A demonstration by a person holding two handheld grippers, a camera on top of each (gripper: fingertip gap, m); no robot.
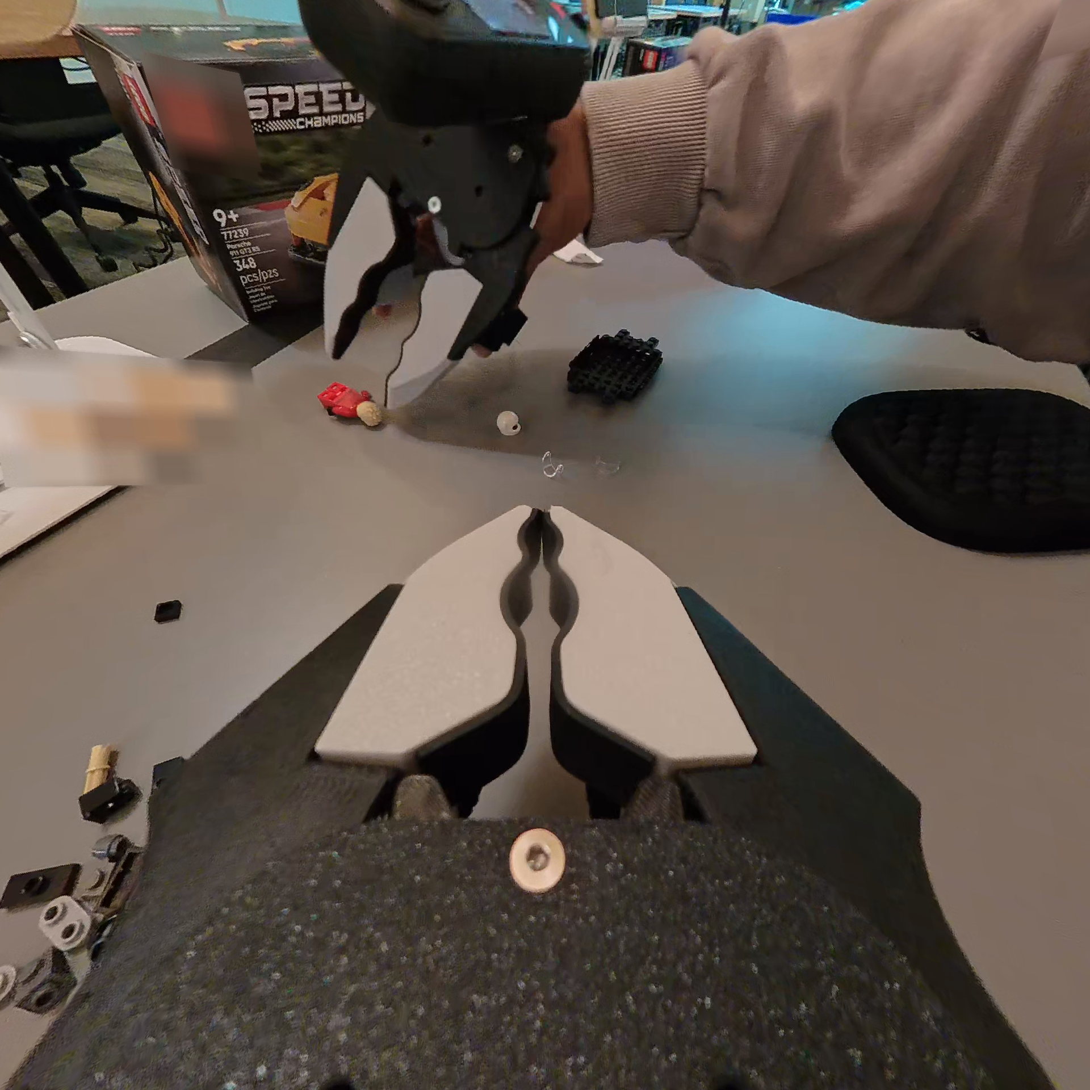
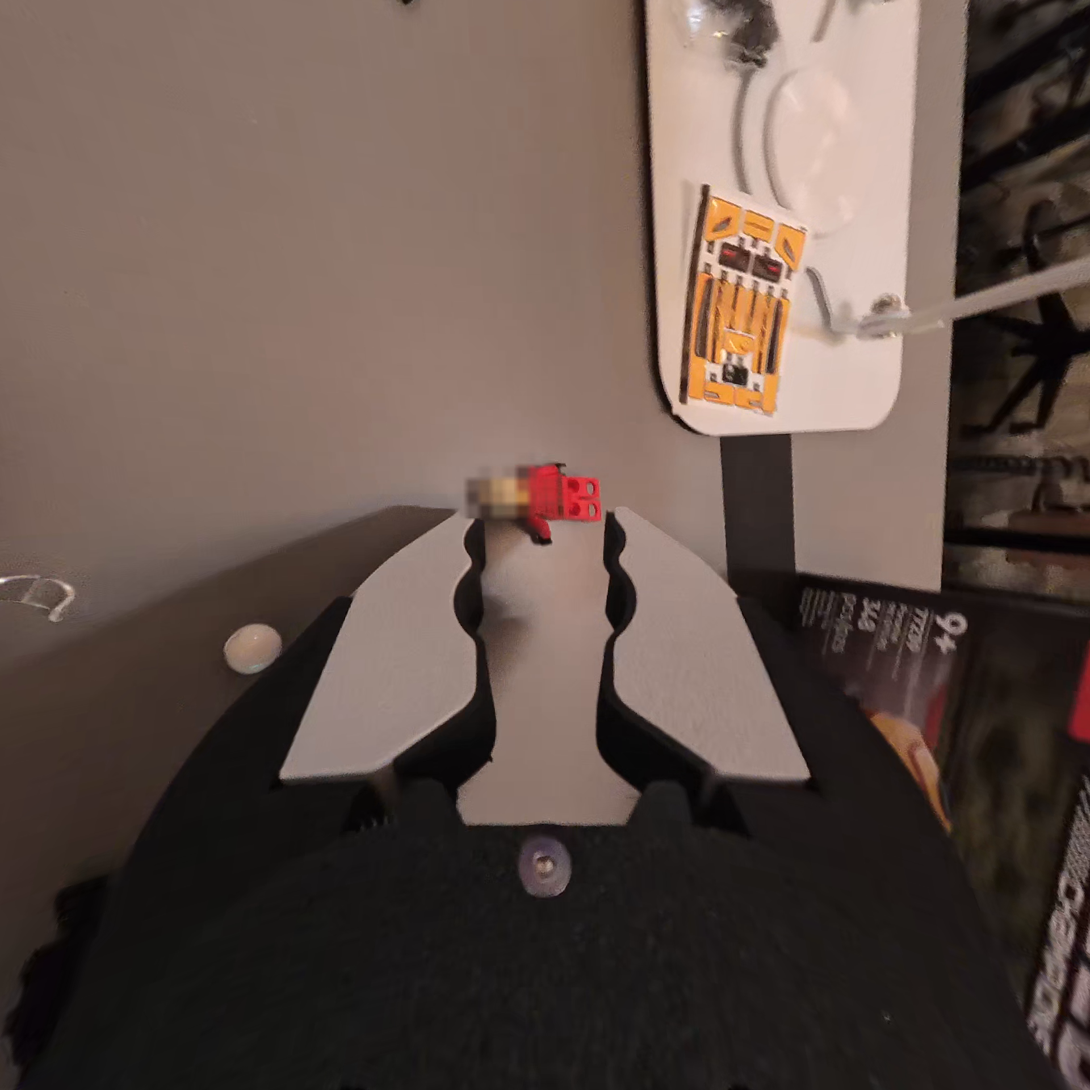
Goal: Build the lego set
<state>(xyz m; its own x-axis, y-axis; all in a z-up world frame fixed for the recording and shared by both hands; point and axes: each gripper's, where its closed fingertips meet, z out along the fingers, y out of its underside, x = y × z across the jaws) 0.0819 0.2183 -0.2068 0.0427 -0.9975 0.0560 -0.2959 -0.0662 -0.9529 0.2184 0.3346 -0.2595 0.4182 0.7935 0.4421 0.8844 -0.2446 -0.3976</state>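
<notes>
A smooth grey desk (image 1: pixel 767 590) fills both views, with an office behind it in the left wrist view. The left hand-held gripper (image 1: pixel 539 512) hovers low over bare desk, its pale wavy-edged fingers pressed together at the tips with nothing between them. The right hand-held gripper (image 2: pixel 545 519) has its jaws spread apart and empty; just beyond the tips lies a small red minifigure (image 2: pixel 560 501) on its side (tan knobbly hair, stud holes under its feet), not touched by either finger. A glossy white rounded piece (image 1: pixel 508 423) sits near it, and a studded black plate assembly (image 1: pixel 613 365) farther to the right. The printed cardboard set box (image 1: pixel 236 194) stands at the desk's far edge. Small black, grey and tan bricks (image 1: pixel 65 920) scatter at lower left. A white tray (image 2: pixel 885 383) holds an orange sticker sheet (image 2: pixel 740 301). A black textured pad (image 1: pixel 973 472) lies at right.
</notes>
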